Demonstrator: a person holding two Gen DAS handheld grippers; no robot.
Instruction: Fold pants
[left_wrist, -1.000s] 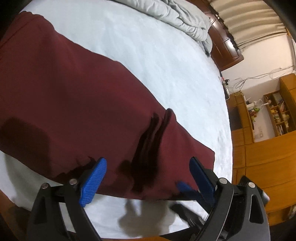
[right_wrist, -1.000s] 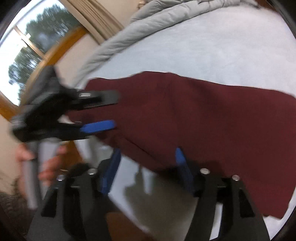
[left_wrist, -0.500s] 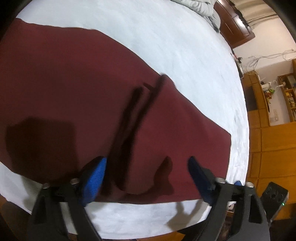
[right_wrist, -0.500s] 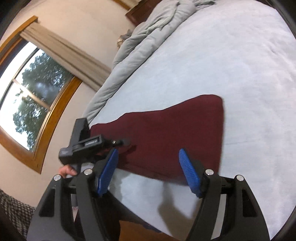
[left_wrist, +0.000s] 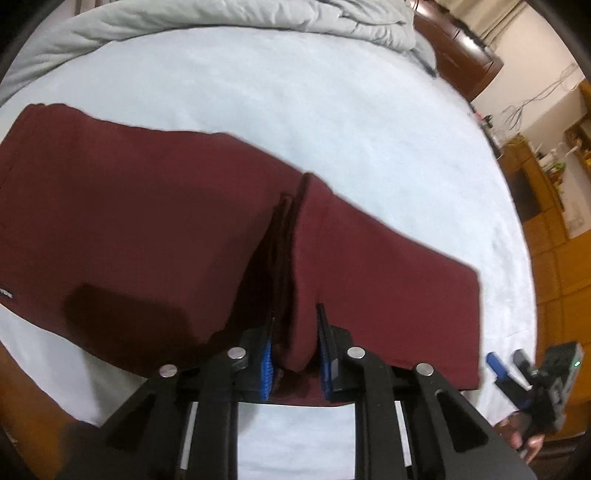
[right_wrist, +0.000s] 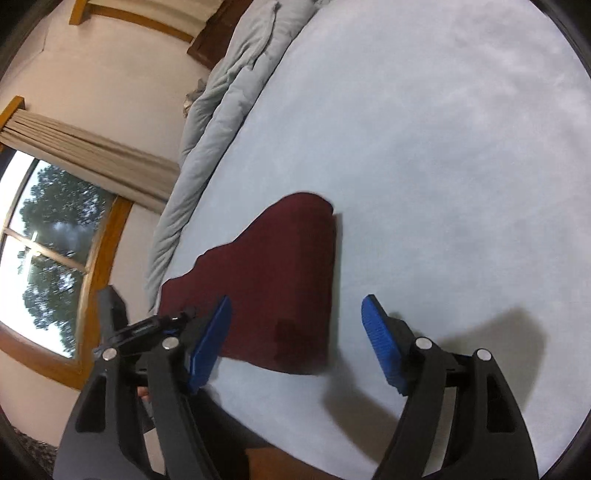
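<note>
Maroon pants (left_wrist: 147, 229) pinched at the bed's (left_wrist: 332, 110) near edge
A fabric ridge is clamped by the left gripper (left_wrist: 293, 350); the right gripper (right_wrist: 295, 343) is held spread above the sheet

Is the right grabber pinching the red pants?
No, the right gripper is wide open with nothing between its blue fingers, and the maroon pants lie flat on the bed.

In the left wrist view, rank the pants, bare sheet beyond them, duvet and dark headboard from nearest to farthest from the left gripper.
1. Pants: pinched between the left gripper fingers.
2. Sheet: just beyond the pants.
3. Duvet: bunched along the far edge.
4. Headboard: upper right, behind the duvet.
</note>
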